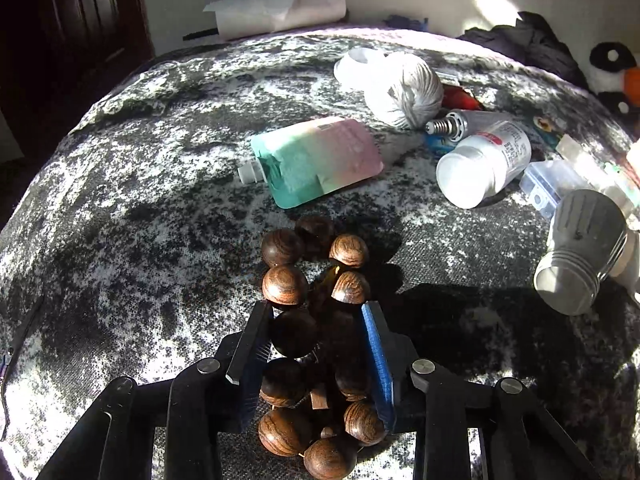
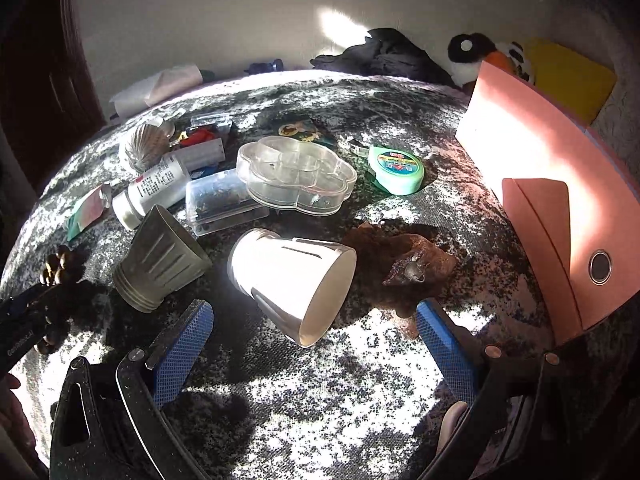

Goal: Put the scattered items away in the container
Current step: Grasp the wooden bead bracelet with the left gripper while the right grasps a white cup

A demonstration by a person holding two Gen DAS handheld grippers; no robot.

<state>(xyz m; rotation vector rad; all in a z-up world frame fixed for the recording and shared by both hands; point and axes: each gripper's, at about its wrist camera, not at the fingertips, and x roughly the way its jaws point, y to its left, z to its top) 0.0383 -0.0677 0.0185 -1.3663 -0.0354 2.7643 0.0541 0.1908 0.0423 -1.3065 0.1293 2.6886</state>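
A bracelet of brown wooden beads (image 1: 316, 332) lies between the fingers of my left gripper (image 1: 318, 310), which is shut on it. The beads and the left gripper also show at the far left of the right wrist view (image 2: 56, 268). My right gripper (image 2: 314, 320) is open and empty, just short of a white cup (image 2: 296, 284) lying on its side. A pink box (image 2: 560, 184), the container, stands at the right. Scattered on the grey patterned bed cover are a grey cup (image 2: 160, 260), a white bottle (image 1: 484, 164), a pastel pouch (image 1: 316, 160) and a white yarn ball (image 1: 404, 92).
A clear flower-shaped box (image 2: 296, 174), a clear rectangular case (image 2: 224, 200), a green tape dispenser (image 2: 396, 168) and a brown crumpled wrapper (image 2: 400, 268) lie on the cover. A penguin toy (image 2: 472, 56), dark clothes (image 2: 384, 56) and a paper roll (image 1: 276, 12) sit along the far wall.
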